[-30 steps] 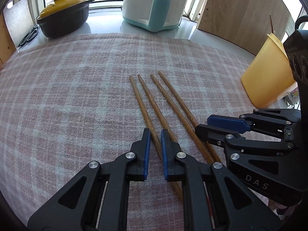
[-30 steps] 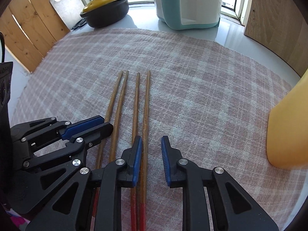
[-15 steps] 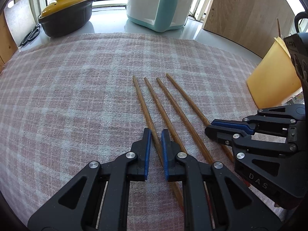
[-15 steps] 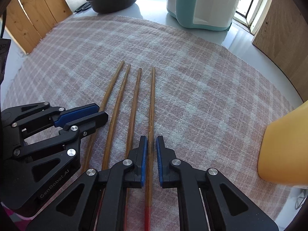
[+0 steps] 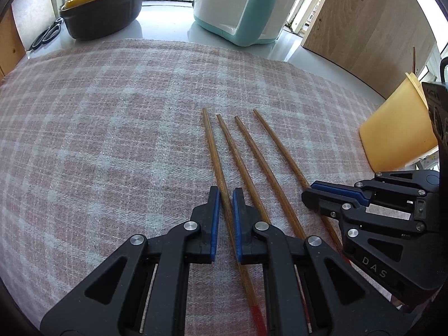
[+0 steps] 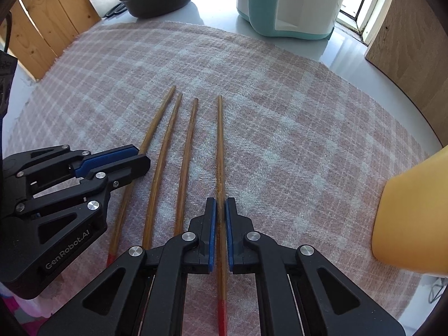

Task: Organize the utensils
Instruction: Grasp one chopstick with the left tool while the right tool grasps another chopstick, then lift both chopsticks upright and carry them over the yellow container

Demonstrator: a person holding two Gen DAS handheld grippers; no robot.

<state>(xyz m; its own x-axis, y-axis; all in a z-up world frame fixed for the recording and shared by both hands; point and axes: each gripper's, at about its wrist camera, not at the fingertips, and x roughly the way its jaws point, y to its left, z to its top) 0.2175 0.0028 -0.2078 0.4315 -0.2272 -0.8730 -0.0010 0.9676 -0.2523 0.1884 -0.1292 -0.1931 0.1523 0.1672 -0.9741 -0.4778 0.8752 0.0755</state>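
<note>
You are clamping the leftmost chopstick (image 5: 217, 165) with your left gripper (image 5: 224, 193), its jaws having just been closing, and the rightmost chopstick (image 6: 220, 151) with your right gripper (image 6: 219, 203).

Four matt wooden chopsticks (image 5: 246, 151) lie on a rough woven checked cloth (image 5: 112, 140); the tabletop (image 5: 173, 32) beyond is glossy and smooth.

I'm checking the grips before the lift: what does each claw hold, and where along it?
Left claw pinches the leftmost chopstick; right claw pinches the rightmost chopstick. Both grip below mid-length, toward the red-tipped end.
</note>
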